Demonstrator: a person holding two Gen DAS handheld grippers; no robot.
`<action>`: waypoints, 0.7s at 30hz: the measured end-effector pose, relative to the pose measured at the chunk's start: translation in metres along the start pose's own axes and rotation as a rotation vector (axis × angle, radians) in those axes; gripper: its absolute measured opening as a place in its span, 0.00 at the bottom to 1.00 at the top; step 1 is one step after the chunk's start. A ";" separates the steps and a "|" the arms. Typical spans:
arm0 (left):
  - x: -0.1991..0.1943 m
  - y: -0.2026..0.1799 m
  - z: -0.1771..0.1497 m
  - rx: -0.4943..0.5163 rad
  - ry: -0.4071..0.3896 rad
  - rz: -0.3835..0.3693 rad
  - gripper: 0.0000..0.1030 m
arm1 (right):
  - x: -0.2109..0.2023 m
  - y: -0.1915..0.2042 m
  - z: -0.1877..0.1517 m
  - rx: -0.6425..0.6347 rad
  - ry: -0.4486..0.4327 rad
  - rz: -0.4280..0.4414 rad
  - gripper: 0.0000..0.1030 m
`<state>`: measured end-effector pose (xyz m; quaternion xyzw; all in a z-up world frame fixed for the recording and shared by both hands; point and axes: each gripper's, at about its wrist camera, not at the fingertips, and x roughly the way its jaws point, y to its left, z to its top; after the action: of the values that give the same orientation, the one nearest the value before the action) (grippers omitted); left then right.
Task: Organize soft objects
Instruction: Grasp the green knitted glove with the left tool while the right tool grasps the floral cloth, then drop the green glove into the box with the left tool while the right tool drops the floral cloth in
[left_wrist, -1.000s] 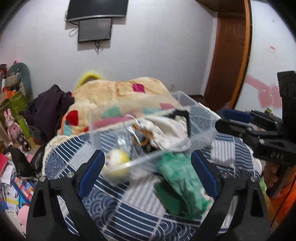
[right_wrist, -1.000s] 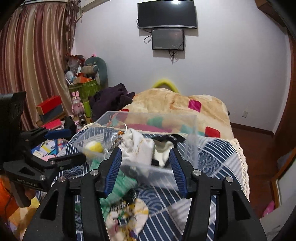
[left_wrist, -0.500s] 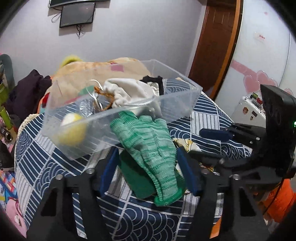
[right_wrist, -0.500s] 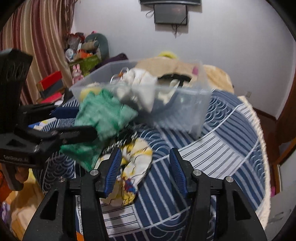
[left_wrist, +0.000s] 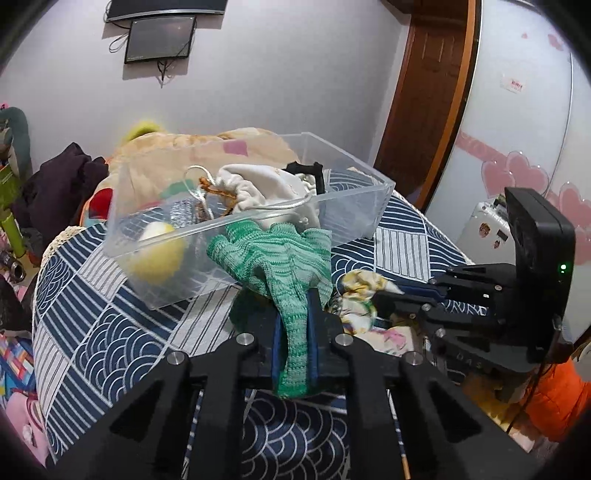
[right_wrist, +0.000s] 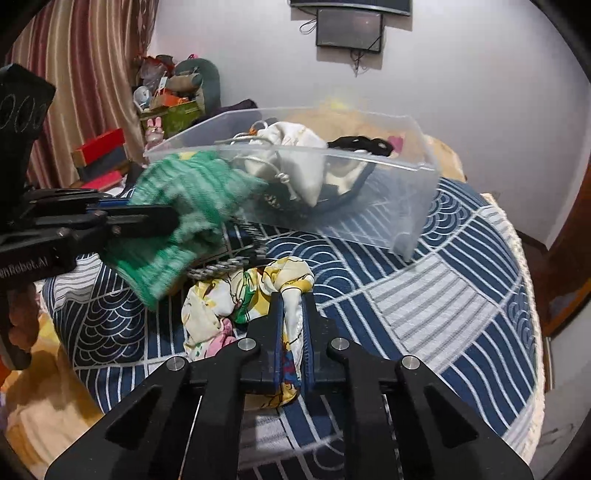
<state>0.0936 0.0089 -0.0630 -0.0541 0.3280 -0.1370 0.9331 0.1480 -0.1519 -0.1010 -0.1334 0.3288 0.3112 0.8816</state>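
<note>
My left gripper (left_wrist: 293, 317) is shut on a green knitted cloth (left_wrist: 280, 258) and holds it up by the near wall of a clear plastic bin (left_wrist: 354, 206); it also shows in the right wrist view (right_wrist: 184, 199). My right gripper (right_wrist: 291, 314) is shut on a yellow and white patterned cloth (right_wrist: 229, 302) that lies on the bed; the cloth also shows in the left wrist view (left_wrist: 356, 295). The bin (right_wrist: 417, 192) holds a white drawstring bag (left_wrist: 266, 188), a yellow ball (left_wrist: 157, 254) and a black item (right_wrist: 362, 144).
The bin stands on a navy and white patterned bedspread (right_wrist: 424, 295). A beige blanket (left_wrist: 177, 151) and dark clothes (left_wrist: 59, 188) lie behind it. Cluttered shelves and boxes (right_wrist: 110, 155) stand at the left, a wooden door (left_wrist: 421, 103) at the right.
Both grippers have closed: the left on the green cloth, the right on the patterned cloth. The green cloth has risen off the bed toward the bin.
</note>
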 end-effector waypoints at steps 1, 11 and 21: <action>-0.003 0.001 -0.001 -0.004 -0.003 0.002 0.10 | -0.003 -0.002 -0.001 0.008 -0.006 -0.009 0.08; -0.032 0.014 -0.004 -0.043 -0.046 0.011 0.10 | -0.043 -0.033 0.000 0.092 -0.094 -0.064 0.08; -0.059 0.008 0.025 -0.018 -0.157 0.049 0.10 | -0.066 -0.036 0.033 0.095 -0.215 -0.102 0.08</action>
<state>0.0670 0.0338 -0.0097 -0.0651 0.2565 -0.1063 0.9585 0.1486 -0.1956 -0.0315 -0.0738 0.2395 0.2623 0.9319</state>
